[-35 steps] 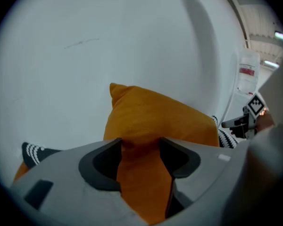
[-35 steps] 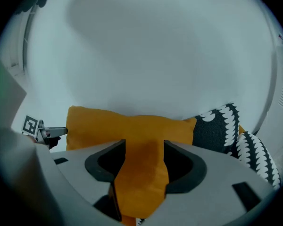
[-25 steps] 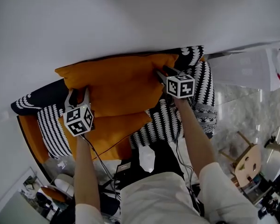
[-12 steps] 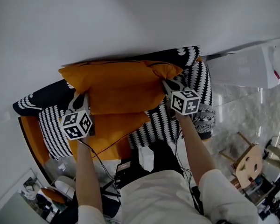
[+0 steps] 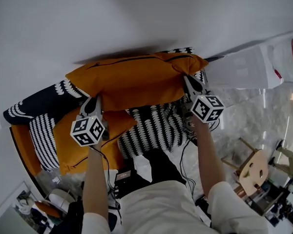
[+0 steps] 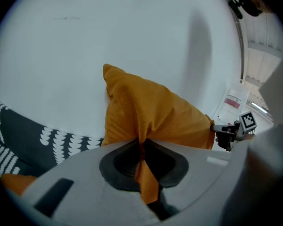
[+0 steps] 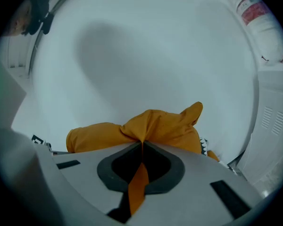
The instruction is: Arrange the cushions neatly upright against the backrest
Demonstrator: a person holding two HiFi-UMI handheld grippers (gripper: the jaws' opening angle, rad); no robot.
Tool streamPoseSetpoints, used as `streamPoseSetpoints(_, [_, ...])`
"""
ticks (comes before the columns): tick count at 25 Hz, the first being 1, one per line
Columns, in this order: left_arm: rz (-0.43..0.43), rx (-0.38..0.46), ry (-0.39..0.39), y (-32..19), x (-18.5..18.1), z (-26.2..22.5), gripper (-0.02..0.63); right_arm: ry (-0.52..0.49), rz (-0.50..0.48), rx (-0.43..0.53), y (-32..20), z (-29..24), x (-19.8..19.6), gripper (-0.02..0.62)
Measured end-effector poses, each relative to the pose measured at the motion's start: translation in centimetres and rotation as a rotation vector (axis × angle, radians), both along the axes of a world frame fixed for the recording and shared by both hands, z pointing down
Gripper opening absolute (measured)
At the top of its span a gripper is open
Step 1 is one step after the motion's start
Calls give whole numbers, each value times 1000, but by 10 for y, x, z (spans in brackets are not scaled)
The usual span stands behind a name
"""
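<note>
Your left claw [image 5: 91, 103] and right claw [image 5: 189, 80] pinch opposite ends of the cushion [image 5: 132, 84], stretched lengthwise along the wall [image 5: 136, 18].

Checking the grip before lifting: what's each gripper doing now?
Left gripper: jaws just closed, shut on the orange cushion.
Right gripper: shut on the same cushion's other end.
</note>
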State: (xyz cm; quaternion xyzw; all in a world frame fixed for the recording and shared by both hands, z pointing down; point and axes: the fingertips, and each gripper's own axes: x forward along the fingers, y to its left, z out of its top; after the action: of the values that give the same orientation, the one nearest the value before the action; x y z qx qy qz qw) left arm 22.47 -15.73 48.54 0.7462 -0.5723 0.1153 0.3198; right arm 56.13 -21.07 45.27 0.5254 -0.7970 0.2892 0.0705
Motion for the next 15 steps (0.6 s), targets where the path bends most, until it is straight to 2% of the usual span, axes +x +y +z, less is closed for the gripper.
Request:
streamPoseSetpoints(3, [-26, 10, 50, -3, 25, 20, 31, 2, 9, 5, -7, 5, 23, 15])
streamPoseSetpoints(7, [-85, 44, 77, -13, 39, 43, 28, -33, 5, -38, -2, 36, 38, 15])
streamPoseSetpoints(12, [-30, 103, 93, -21, 48, 65, 28, -75, 11, -23, 1, 60, 45, 15])
streamPoseSetpoints(15, [-25, 115, 105, -17, 54, 74, 26, -63, -16, 8, 0, 59, 47, 15])
